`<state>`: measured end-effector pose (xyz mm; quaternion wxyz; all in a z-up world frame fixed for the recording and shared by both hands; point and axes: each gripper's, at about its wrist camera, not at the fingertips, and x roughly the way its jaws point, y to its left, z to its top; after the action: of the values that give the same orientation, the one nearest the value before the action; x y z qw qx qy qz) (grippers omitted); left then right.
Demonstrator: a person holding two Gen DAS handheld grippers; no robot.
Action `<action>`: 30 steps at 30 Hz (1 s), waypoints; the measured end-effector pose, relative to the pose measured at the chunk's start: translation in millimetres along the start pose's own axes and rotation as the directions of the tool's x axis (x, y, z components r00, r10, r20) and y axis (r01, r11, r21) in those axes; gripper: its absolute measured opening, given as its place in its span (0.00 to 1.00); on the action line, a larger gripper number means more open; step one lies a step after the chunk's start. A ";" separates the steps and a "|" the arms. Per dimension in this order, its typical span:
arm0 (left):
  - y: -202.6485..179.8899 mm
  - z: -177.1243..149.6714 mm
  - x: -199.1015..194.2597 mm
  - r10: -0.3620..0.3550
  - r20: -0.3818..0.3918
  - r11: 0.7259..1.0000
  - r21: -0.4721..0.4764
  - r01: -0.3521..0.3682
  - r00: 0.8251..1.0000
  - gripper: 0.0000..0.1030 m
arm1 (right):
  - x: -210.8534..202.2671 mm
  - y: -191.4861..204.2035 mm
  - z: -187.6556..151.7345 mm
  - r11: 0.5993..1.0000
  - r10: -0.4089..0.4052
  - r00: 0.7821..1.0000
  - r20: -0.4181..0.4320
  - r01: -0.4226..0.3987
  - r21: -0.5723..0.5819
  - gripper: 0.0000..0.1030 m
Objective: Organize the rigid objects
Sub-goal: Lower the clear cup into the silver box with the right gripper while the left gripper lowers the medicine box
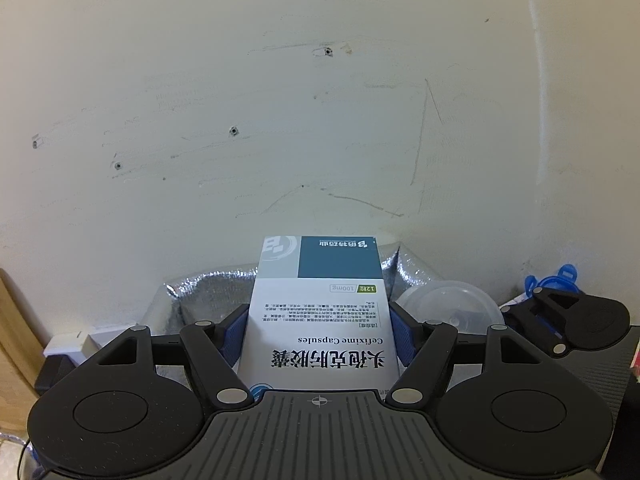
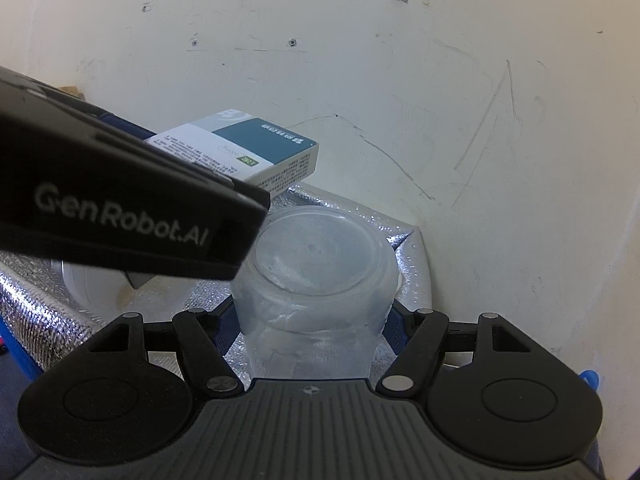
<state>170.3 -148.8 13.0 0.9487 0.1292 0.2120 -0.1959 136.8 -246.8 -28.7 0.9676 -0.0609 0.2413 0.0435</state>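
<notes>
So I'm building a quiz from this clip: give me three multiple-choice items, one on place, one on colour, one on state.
1. Where is the medicine box?
A. Lying in the silver bag
B. Held in the left gripper
C. On top of the tub

2. What colour is the panel at the box's far end?
A. Teal
B. Red
C. Yellow

3. How is the right gripper?
A. Wide open, holding nothing
B. Shut on the box
C. Shut on the clear tub

Answers: 1 B, the left gripper's blue pads press both sides of the box above the silver bag. 2 A, both views show a teal block. 3 C, its fingers clasp the tub's sides.
</notes>
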 end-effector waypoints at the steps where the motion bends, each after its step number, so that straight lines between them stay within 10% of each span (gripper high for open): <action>1: -0.6 1.0 -0.5 -0.004 0.003 1.000 -0.001 0.004 1.000 0.68 | 0.5 -0.4 0.9 1.000 0.000 1.000 0.000 0.000 0.002 0.65; 30: 66.8 -10.2 7.7 0.108 -0.035 0.990 -0.088 -0.111 0.994 0.69 | 27.1 21.3 12.8 1.000 0.012 1.000 0.002 -0.011 -0.018 0.65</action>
<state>201.6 -88.4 11.4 0.9595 0.1009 0.2276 -0.1318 164.1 -222.5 -32.4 0.9670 -0.0682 0.2402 0.0514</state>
